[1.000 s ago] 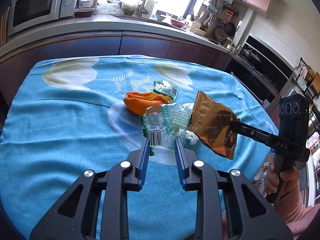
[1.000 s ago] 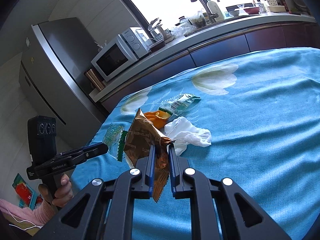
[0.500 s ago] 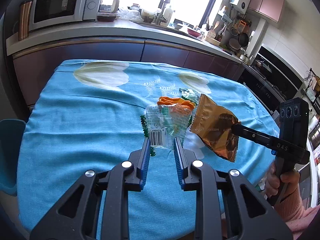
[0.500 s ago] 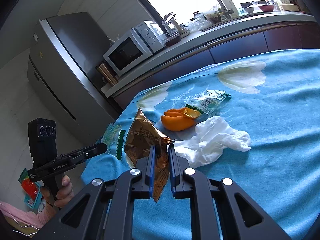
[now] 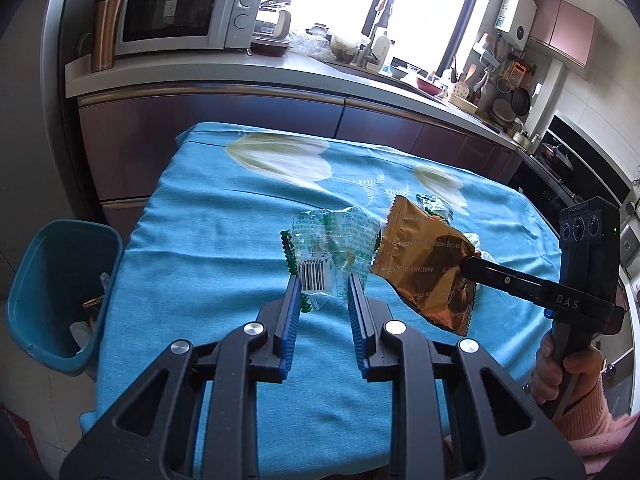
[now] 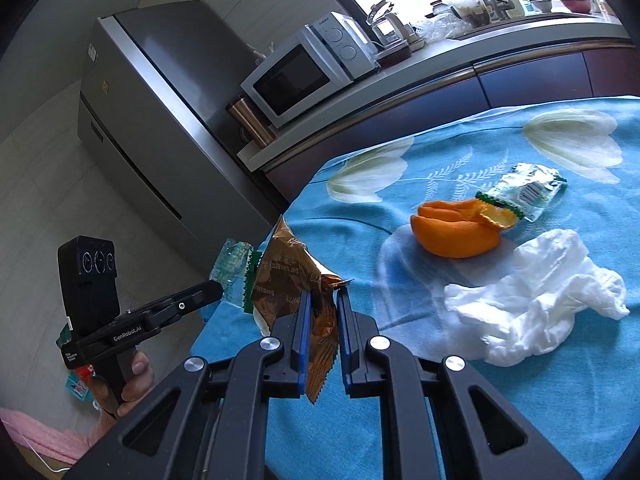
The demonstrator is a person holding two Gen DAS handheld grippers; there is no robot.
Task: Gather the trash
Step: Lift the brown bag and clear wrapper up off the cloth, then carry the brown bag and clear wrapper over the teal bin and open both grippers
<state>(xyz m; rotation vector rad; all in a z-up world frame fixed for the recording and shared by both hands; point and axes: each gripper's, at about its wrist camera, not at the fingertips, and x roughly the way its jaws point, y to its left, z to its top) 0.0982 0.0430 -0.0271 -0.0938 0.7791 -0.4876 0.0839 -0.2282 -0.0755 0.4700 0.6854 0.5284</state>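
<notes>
1. A kitchen table [image 5: 224,216] under a blue cloth; a blue bin [image 5: 60,292] stands on the floor off its left edge.
2. The left gripper [image 5: 323,285], nearer the bin, pinches a clear wrapper [image 5: 332,240].
3. The right gripper [image 6: 323,300] clamps a brown packet [image 6: 288,276].

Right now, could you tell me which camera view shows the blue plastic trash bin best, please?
The left wrist view: the blue plastic trash bin stands on the floor beside the table's left edge, its open top showing trash inside. The right wrist view does not show it.
</notes>
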